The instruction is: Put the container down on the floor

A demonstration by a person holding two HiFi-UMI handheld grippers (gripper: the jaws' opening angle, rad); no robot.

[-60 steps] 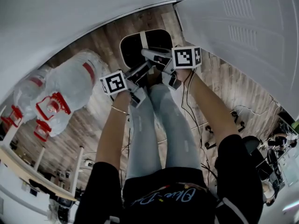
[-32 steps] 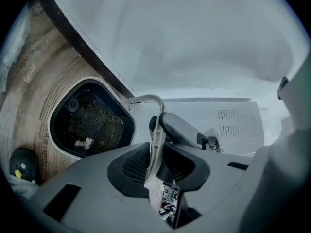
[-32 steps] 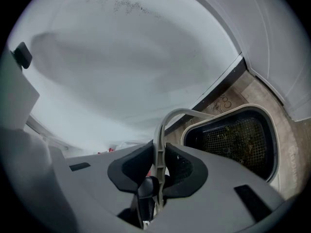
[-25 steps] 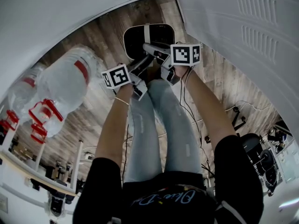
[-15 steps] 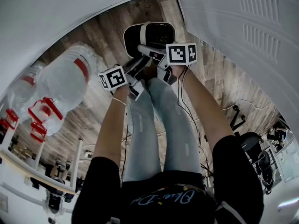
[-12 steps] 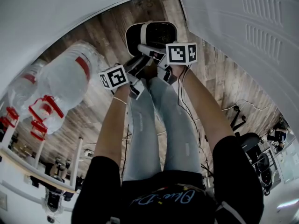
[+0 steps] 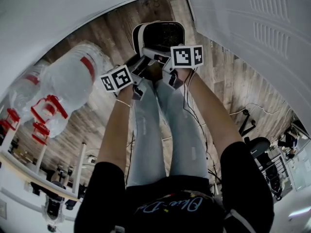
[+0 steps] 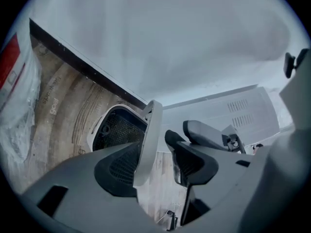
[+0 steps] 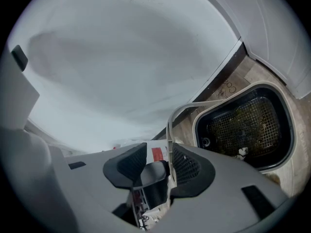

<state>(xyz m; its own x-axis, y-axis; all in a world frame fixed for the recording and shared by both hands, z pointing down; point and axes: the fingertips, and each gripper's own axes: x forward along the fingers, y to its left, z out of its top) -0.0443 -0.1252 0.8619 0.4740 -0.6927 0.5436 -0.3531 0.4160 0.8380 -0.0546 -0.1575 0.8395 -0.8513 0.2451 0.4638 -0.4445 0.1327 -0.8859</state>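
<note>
Mesh-lined container (image 7: pixel 165 33) on floor (image 7: pixel 112 38) — left hand-held gripper (image 8: pixel 158 161) and right hand-held gripper (image 9: pixel 159 166) just opened — handle (image 8: pixel 148 140) between jaws

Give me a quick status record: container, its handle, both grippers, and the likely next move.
container: black mesh inside, white rim, sitting on the wooden floor
handle: raised, standing between the jaws of both grippers
left gripper: jaws just opened; handle lies close to one pad, not clamped
right gripper: jaws just opened; handle stands free between the pads
next: probably draw both grippers back off the handle
</note>
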